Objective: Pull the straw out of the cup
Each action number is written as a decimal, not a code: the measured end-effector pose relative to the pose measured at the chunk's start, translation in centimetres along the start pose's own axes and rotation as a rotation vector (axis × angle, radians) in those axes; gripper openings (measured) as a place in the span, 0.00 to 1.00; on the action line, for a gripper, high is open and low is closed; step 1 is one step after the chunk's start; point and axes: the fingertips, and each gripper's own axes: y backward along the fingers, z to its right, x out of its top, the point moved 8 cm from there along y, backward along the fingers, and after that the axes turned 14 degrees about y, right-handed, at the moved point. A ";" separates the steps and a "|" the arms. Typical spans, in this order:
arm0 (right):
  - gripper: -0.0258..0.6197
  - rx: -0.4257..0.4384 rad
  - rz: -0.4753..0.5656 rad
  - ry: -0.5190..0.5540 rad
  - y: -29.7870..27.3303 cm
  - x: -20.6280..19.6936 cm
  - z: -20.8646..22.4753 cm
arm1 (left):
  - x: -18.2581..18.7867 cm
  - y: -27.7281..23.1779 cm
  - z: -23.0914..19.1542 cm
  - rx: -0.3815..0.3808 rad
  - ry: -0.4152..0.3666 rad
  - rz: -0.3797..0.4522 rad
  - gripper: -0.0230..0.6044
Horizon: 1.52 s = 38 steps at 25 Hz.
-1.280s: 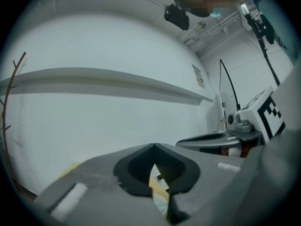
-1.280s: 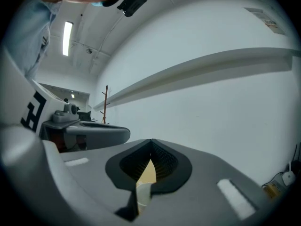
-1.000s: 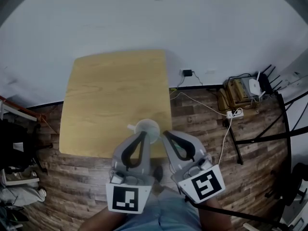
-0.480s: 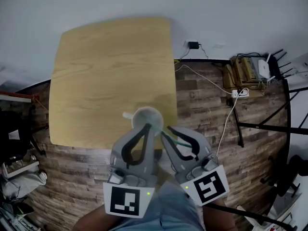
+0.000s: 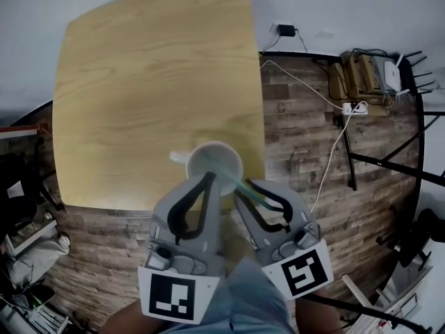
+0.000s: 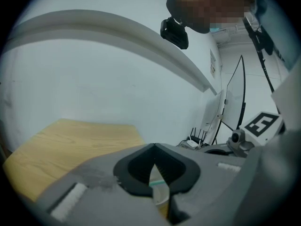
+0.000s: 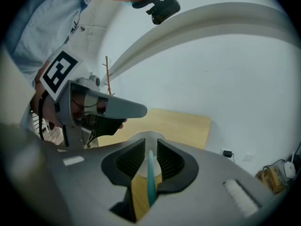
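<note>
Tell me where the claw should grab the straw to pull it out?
Pinch the straw on its upper end, above the cup, coming from the near right side. It leans that way and is thin, so squeeze across it. The right claw has it between its jaws.

We record: white round cup (image 5: 215,164), lower centre, on near edge of light wooden table (image 5: 139,82); teal straw (image 5: 248,189) in it, leaning lower right.
</note>
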 end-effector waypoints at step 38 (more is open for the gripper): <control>0.10 -0.006 -0.015 -0.085 -0.1 -1.3 -0.9 | -0.2 0.4 -0.7 -0.011 -0.006 -0.006 0.07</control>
